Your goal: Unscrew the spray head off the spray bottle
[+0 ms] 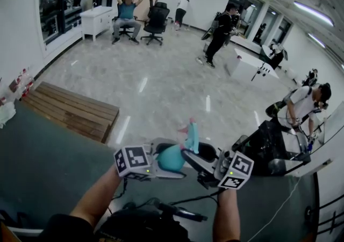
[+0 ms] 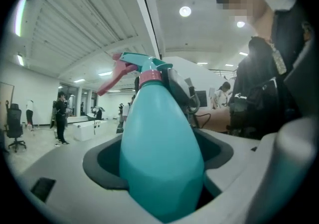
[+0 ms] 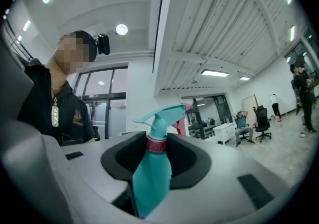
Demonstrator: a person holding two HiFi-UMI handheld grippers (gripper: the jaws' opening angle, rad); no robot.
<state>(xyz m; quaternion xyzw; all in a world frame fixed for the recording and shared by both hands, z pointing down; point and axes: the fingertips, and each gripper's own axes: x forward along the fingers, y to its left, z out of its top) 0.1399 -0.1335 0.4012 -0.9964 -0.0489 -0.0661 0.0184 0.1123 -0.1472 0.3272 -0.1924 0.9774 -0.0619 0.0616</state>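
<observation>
A teal spray bottle (image 1: 172, 159) hangs in the air between my two grippers, its teal spray head (image 1: 192, 136) with a pink trigger pointing away from me. In the left gripper view, my left gripper (image 2: 162, 161) is shut on the fat body of the bottle (image 2: 159, 143). The spray head (image 2: 137, 63) and pink collar (image 2: 149, 76) rise beyond it. My right gripper (image 3: 157, 147) comes from the opposite side. Its black pads (image 3: 184, 156) close in on the pink collar (image 3: 156, 144) just under the spray head (image 3: 162, 116). The bottle's base is hidden inside the left jaws.
Below my arms lies a dark green table (image 1: 43, 165) with black cables (image 1: 177, 211). A wooden pallet (image 1: 72, 109) lies on the shiny floor beyond it. A desk with black equipment (image 1: 269, 147) stands at the right, and several people are farther off in the room.
</observation>
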